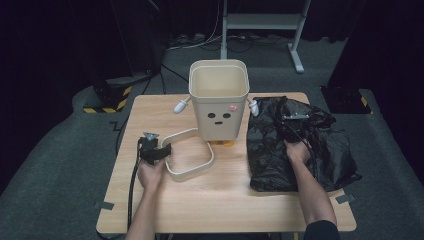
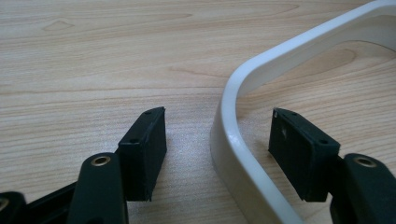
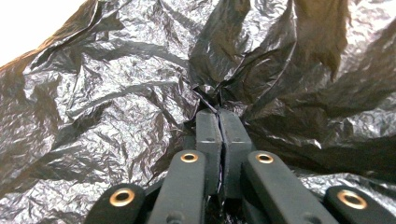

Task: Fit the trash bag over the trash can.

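Right claw [image 3: 219,116] pinches the black bag [image 1: 300,145] on the desk [image 1: 225,200]; left claw [image 2: 219,154] sits open around the rim ring [image 2: 243,93]. Lift slowly (thin plastic tears).

Glossy, crinkled black plastic bag [image 1: 300,150] at 3 o'clock on the pale wood-grain tabletop [image 1: 220,200], gleaming silver-grey along the creases. Cream square plastic bin [image 1: 218,97] at 12 o'clock, with small black dots and a dash for a face, a pink spot, orange feet. Matching cream plastic rim ring [image 1: 192,167] just below; matt black gripper jaws with brass-coloured rivets.
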`<state>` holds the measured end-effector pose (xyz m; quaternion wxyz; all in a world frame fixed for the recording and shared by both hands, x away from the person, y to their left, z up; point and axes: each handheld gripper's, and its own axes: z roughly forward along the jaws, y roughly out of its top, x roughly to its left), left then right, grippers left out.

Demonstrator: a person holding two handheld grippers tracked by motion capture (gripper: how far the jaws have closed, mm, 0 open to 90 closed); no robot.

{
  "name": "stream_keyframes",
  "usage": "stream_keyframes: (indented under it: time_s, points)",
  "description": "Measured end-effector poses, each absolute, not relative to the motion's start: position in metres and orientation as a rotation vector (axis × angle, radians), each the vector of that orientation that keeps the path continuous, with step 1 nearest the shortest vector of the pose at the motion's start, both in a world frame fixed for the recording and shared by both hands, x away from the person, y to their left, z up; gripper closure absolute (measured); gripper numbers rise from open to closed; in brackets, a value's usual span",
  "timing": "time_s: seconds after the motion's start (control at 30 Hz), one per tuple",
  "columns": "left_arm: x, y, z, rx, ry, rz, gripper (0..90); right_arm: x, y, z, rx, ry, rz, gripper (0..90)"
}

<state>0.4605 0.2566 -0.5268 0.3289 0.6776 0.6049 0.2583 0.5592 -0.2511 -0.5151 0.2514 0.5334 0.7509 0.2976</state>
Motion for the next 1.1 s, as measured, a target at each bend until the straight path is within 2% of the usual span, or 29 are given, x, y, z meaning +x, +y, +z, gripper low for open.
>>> stream_keyframes:
  time_s: [0.2,0.43,0.9,1.1]
  points:
    - [0.461,0.257,-0.527,1.769,1.58,0.664,35.5,0.548,-0.255,-0.499,1.403,2.049,0.895,89.1]
    - [0.461,0.257,-0.527,1.764,1.581,0.663,35.2,0.527,-0.263,-0.464,1.362,2.05,0.982,89.2]
    - [0.461,0.259,-0.527,1.754,1.596,0.653,27.0,0.491,-0.263,-0.4,1.269,2.085,1.029,89.3]
    - [0.461,0.259,-0.527,1.753,1.596,0.653,27.0,0.483,-0.262,-0.379,1.231,2.075,1.061,89.4]
